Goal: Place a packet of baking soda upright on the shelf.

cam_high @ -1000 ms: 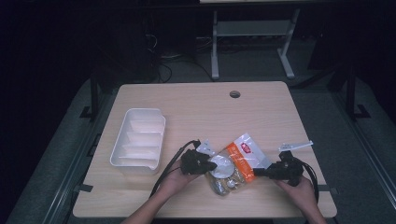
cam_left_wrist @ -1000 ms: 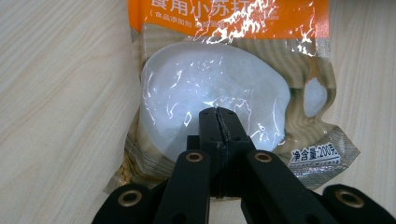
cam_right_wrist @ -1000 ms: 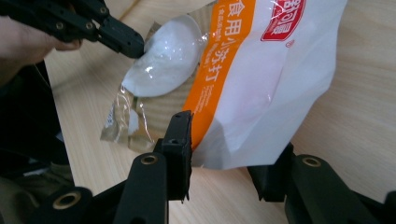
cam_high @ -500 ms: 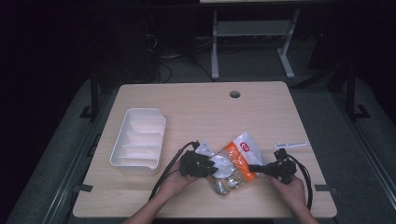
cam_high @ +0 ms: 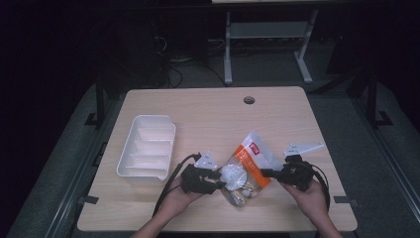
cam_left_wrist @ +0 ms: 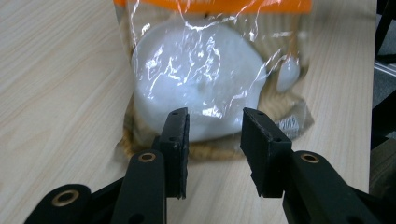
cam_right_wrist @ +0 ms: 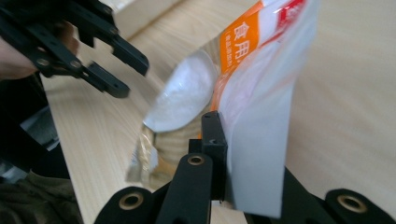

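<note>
Near the tabletop's [cam_high: 198, 114] front edge, orange-and-clear bag [cam_high: 250, 166] (white lump inside), my right hand-held gripper [cam_right_wrist: 224, 140] clenched on its edge, my left hand-held gripper [cam_left_wrist: 212, 135] just opening, released.

The bag [cam_right_wrist: 261, 93] has white Chinese characters "食用" printed on its orange band, seen in the right gripper view. A red label [cam_high: 255, 147] is at the top of the bag, but its text is too small to read.

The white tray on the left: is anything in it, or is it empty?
Empty: the white tray shows bare dividers.
</note>
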A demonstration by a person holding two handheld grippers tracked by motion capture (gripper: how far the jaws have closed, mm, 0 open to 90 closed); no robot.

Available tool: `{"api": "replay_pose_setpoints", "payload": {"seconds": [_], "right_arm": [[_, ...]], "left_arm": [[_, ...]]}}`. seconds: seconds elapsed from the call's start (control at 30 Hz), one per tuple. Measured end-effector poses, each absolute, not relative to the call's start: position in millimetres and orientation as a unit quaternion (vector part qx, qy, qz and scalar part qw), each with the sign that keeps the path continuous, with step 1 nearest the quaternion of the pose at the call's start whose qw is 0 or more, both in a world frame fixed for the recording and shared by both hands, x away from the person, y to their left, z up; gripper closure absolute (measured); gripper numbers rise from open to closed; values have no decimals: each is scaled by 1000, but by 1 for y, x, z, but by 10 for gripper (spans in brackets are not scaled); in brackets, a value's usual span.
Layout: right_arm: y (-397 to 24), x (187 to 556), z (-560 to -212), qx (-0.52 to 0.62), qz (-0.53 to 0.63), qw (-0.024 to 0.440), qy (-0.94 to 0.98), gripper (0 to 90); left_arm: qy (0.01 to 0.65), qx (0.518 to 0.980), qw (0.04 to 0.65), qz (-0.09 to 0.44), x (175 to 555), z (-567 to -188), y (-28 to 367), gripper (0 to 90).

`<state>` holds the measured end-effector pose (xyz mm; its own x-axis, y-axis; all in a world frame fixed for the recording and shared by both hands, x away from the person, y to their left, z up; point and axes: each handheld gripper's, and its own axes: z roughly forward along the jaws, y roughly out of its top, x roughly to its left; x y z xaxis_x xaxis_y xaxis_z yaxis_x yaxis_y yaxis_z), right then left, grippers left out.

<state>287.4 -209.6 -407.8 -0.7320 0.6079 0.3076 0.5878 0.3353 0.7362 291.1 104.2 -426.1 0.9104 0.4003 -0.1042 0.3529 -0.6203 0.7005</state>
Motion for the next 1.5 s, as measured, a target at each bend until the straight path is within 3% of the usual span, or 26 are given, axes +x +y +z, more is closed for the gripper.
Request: {"api": "replay_pose_setpoints", "payload": {"seconds": [0.17,0.2,0.4,0.97,1.13,1.5], "right_arm": [[-202,284,-380,322,429,55,842,897],[-196,282,-366,297,414,85,856,897],[-184,275,-345,251,395,130,874,897],[-184,265,-358,249,425,168,854,875],[-181,269,-368,288,415,190,842,827],[-181,276,-384,317,405,176,839,894]], "left_arm": [[217,894,390,30,290,-429,112,589],[221,893,392,28,291,-430,116,584],[234,888,396,26,293,-433,122,564],[233,889,394,21,293,-439,121,545],[235,888,396,22,291,-438,124,538],[224,891,394,24,288,-439,122,509]]}}
